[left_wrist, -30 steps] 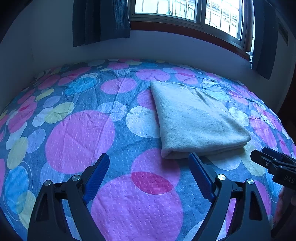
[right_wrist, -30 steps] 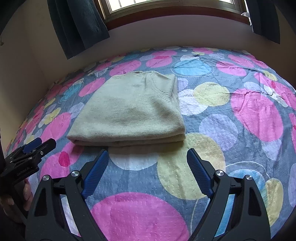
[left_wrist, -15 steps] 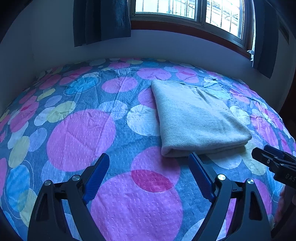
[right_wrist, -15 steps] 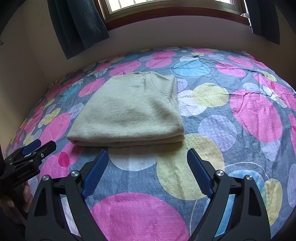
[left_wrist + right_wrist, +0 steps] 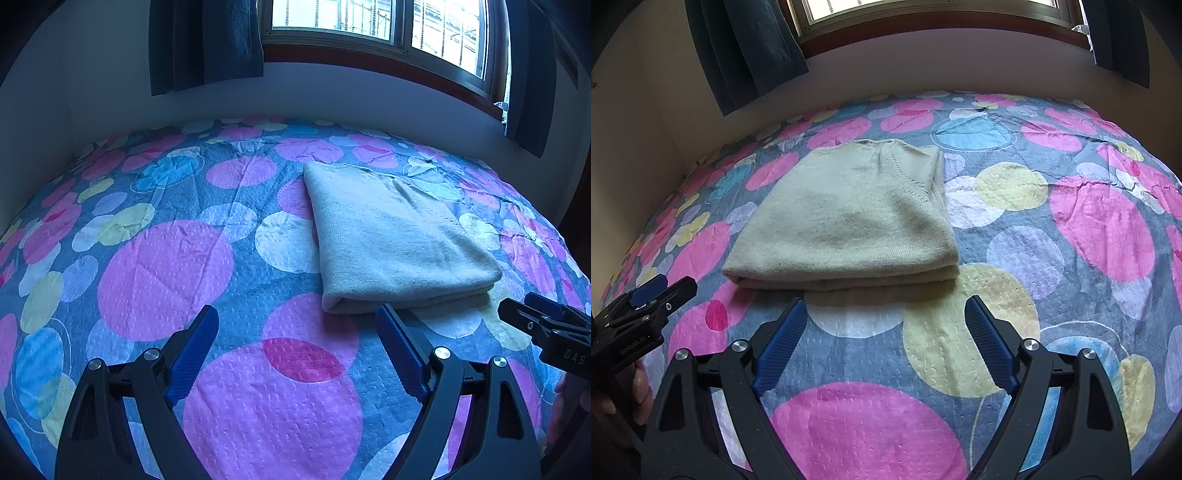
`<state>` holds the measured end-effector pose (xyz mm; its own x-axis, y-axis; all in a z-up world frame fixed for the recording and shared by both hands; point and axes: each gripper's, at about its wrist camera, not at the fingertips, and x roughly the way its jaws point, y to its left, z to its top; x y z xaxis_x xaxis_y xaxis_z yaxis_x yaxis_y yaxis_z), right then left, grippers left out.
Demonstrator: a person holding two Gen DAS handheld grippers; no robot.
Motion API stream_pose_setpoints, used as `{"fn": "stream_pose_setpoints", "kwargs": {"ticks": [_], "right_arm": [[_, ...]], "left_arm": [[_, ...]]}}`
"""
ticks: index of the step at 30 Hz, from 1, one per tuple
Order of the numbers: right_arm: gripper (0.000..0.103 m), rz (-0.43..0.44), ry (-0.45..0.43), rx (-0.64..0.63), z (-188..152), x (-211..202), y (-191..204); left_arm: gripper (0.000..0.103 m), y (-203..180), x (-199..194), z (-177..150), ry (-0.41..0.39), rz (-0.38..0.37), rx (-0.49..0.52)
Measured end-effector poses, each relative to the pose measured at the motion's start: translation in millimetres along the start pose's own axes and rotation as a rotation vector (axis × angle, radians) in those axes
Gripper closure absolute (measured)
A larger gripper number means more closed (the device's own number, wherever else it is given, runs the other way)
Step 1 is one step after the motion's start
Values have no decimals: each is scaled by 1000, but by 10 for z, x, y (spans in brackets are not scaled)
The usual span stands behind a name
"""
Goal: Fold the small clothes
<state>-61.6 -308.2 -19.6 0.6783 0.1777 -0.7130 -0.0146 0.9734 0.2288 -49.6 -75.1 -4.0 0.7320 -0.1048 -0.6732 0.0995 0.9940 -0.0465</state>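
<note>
On the spotted bedsheet (image 5: 1071,258), a folded sweater (image 5: 849,221) (cream knit), left gripper (image 5: 297,347) and right gripper (image 5: 886,332) both spread, empty.

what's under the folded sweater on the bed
The folded beige sweater lies flat on the polka-dot bedspread, which shows all around it. Its near edge shows stacked layers of its own knit. The bedspread beneath it is covered, and anything between the layers cannot be seen.

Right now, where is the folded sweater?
The folded sweater lies flat on the spotty bedcover, just beyond both open grippers, toward the window wall; neither the left gripper nor the right gripper touches it.
</note>
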Motion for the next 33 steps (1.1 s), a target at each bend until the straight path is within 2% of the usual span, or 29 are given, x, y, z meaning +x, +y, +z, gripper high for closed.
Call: {"fn": "stream_pose_setpoints", "kwargs": {"ticks": [14,24,33], "right_arm": [[9,6,4,3,2,66,-95],[9,8,17,-15,0,90,-85],[9,15,29,-31,-7,115,-63]], "left_arm": [[17,11,-10,11,-3,9,3],[17,37,-52,47,-19,21,-3],[17,-23,-129,57,-69,50,32]]}}
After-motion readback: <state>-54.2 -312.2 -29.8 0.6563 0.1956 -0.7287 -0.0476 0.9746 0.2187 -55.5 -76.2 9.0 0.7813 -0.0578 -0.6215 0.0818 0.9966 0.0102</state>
